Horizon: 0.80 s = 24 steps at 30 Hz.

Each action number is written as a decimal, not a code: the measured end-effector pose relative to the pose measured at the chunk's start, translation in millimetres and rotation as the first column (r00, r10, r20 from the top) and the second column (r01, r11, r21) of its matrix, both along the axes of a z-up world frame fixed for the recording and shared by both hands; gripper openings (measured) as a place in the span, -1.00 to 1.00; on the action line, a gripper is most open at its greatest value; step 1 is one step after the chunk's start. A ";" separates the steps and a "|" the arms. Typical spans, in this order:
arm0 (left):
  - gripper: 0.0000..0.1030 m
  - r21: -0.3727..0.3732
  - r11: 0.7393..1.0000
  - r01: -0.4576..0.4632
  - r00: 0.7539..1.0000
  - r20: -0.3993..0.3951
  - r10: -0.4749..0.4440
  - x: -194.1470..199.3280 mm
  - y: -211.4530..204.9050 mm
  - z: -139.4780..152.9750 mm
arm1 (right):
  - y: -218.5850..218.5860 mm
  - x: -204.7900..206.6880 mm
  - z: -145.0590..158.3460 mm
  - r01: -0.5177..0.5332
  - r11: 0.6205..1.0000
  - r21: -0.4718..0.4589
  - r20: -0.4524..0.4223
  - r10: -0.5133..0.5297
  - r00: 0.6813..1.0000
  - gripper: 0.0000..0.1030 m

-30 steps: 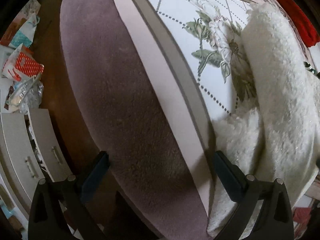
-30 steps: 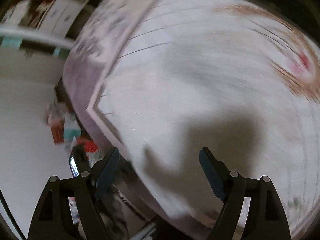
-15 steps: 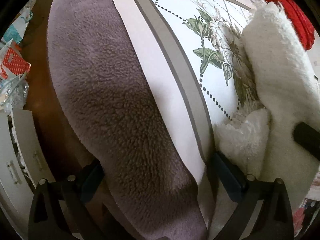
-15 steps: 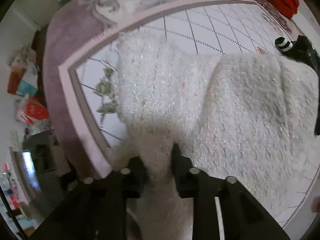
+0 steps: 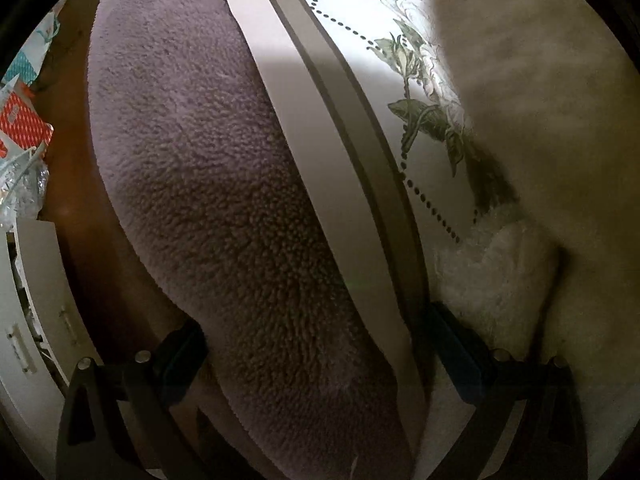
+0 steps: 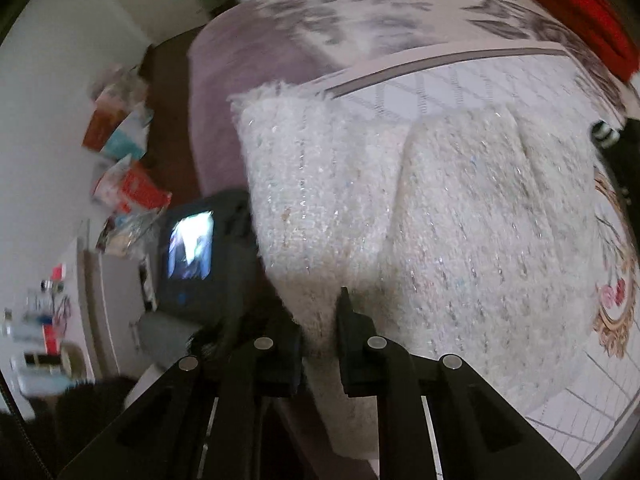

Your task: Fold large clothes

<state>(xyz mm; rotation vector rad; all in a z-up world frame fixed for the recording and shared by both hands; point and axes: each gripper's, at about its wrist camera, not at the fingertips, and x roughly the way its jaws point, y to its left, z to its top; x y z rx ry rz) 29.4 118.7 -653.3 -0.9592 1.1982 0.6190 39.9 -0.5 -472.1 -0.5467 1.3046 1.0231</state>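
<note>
A white fuzzy sweater (image 6: 420, 216) with glittery threads lies on the bed. My right gripper (image 6: 320, 340) is shut on a fold of it at the near edge and lifts it. In the left wrist view the sweater (image 5: 532, 128) fills the right side, raised and blurred over the floral bedspread (image 5: 360, 40). My left gripper (image 5: 316, 356) is open, low over the mauve fleece blanket (image 5: 224, 168), its right finger (image 5: 456, 344) beside the sweater's lower edge (image 5: 492, 280). The left gripper's body with a lit screen (image 6: 192, 248) shows in the right wrist view.
A red garment (image 6: 580, 12) lies at the bed's far right. White drawers (image 5: 36, 300) and packets (image 5: 20, 124) sit on the floor to the left of the bed. A black striped item (image 6: 608, 136) lies at the sweater's right.
My right gripper has lifted the pinched sweater fold up and across, so it now shades the left wrist view. My left gripper has sunk closer to the blanket.
</note>
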 end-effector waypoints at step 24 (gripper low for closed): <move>1.00 0.137 0.983 0.122 0.992 -0.030 -0.119 45.1 12.1 72.7 | -87.7 205.8 -85.0 0.607 0.787 -0.105 -0.244 -0.612 0.752 -0.02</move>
